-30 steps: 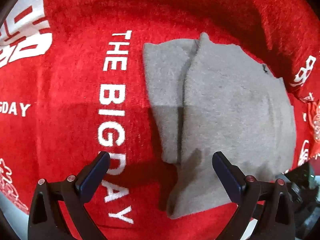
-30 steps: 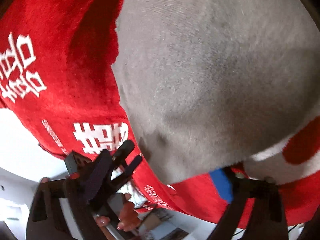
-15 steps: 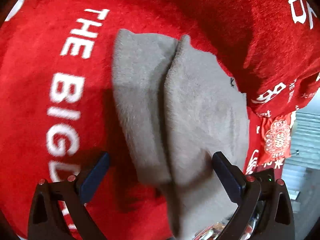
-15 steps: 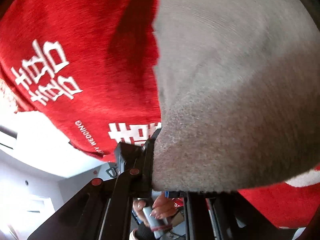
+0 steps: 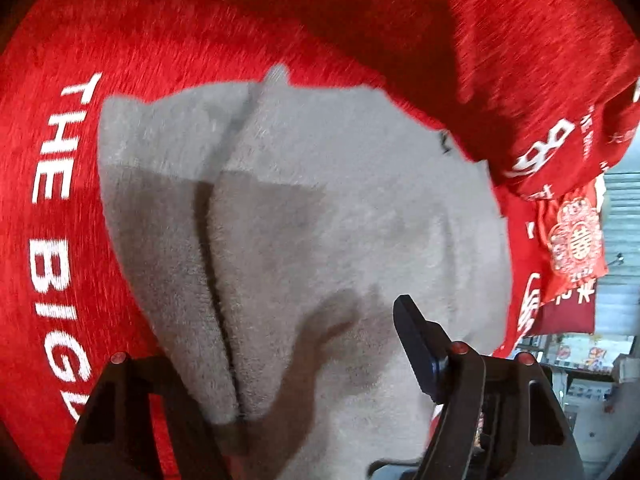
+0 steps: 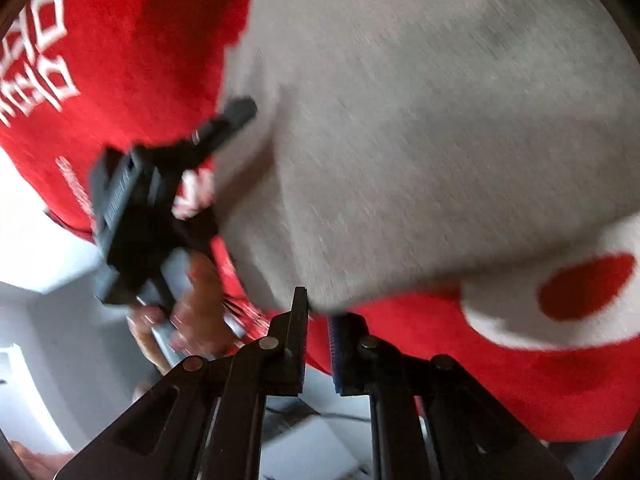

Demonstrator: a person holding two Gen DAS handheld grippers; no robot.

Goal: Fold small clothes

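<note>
Grey garment [image 5: 340, 208] on red cloth [image 5: 200, 32], edges pinched in left tongs [image 5: 304, 380] and right tongs [image 6: 318, 316].

A red cloth [image 5: 200, 40] with white lettering [image 5: 52, 208] covers the surface.

- Left wrist view looked down, close, over the grey cloth [image 5: 320, 208] on the red cover [image 5: 168, 40].
- Right wrist view faced the same cloth [image 6: 420, 120] closer, from its edge.

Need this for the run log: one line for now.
right gripper: shut on grey garment | left gripper: over garment, closure unclear | under: red cloth
</note>
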